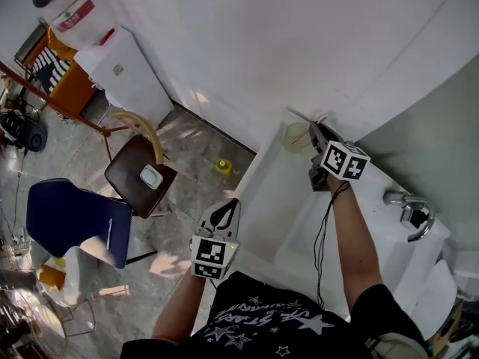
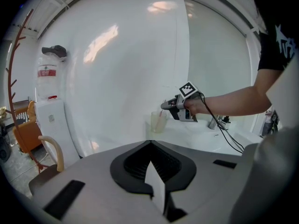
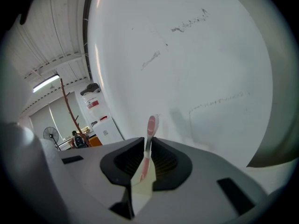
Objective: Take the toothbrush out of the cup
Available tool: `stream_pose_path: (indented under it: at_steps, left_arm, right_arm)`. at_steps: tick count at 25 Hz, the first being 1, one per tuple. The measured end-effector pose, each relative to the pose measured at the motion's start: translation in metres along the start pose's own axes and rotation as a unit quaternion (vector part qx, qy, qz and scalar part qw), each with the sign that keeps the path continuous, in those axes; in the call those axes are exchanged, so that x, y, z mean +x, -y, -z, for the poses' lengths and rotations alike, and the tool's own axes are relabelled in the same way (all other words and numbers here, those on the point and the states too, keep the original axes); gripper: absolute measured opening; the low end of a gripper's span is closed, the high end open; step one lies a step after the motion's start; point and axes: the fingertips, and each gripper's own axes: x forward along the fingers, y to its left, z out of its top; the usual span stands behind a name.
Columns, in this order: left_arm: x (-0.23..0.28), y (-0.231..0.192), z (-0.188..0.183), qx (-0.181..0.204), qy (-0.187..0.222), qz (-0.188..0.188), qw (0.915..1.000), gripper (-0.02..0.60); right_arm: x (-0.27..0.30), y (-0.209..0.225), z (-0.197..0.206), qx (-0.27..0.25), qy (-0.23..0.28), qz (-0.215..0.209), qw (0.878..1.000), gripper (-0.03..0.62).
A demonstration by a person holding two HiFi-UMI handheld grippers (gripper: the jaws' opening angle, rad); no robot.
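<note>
Toothbrush (image 3: 150,126) clamped between right gripper (image 3: 142,174) jaws, lower end in cup (image 2: 158,122); to be drawn straight up, rim not snagged; left gripper (image 2: 156,186) jaws together, nothing held.

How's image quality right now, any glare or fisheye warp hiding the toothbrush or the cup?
Head view: white overexposure, the cup barely separates from the sink. Left gripper view: heavy fisheye, glare patches on the wall, cup small but legible. Right gripper view: toothbrush sharp, corners vignetted.
</note>
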Motion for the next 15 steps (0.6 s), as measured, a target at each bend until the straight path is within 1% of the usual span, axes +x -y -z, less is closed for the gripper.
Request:
stream_pose_path:
  at_steps: [2,5,15]
  left_arm:
    - [0.0,-0.002,0.0,-0.001,0.001,0.001,1.0,0.015]
    - [-0.001,-0.007,0.0,-0.002,0.001,0.001,1.0,0.015]
    - [-0.015,-0.022,0.002,-0.006,0.012,-0.004,0.9999,0.015]
  right_arm:
    - [-0.001,0.0,-0.001,-0.003,0.001,0.004,1.0,0.048]
    - [-0.003,-0.002,-0.002,-0.003,0.003,0.005,1.0,0.042]
    - [-0.019,-0.024,-0.019,-0.012,0.035,0.0,0.999,0.038]
